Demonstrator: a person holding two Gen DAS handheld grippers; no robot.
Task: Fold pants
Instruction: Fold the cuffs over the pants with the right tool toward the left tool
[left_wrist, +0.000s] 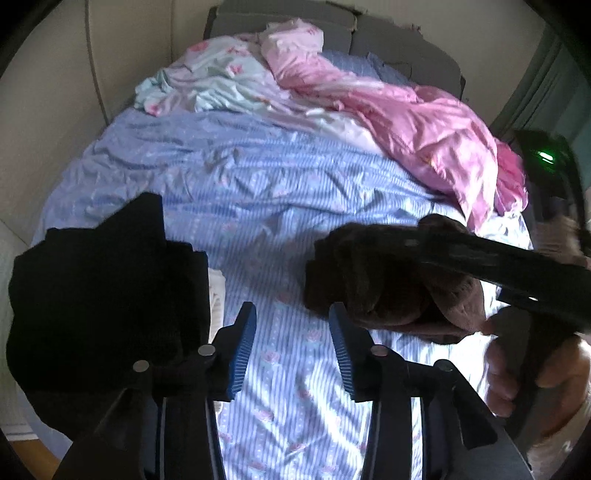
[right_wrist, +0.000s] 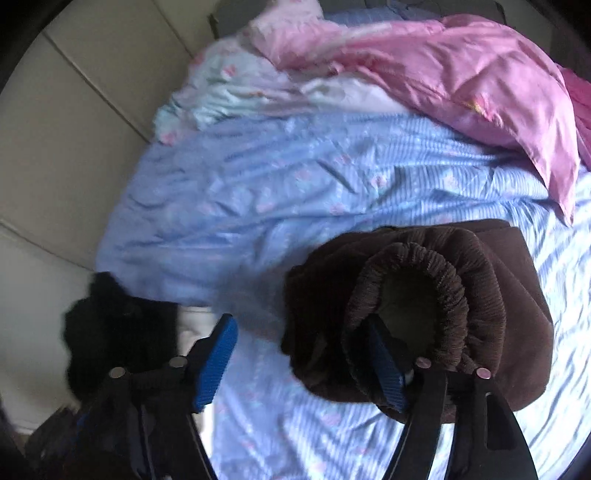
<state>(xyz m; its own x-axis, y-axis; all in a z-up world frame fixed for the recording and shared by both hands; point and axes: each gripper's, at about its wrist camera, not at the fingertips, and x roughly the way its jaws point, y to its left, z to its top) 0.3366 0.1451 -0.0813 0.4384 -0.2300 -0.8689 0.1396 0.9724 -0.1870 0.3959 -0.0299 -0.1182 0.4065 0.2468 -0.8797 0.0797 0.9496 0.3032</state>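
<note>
Brown corduroy pants lie bunched on the blue striped bedsheet, their elastic waistband looped up. My right gripper is open; its right finger is hooked inside the waistband, and the left finger is free over the sheet. In the left wrist view the pants sit just right of my open, empty left gripper, with the right gripper's body reaching in over them.
A folded black garment lies at the left, also in the right wrist view. A pink duvet and a floral sheet are heaped at the far end. A cream wall borders the bed's left.
</note>
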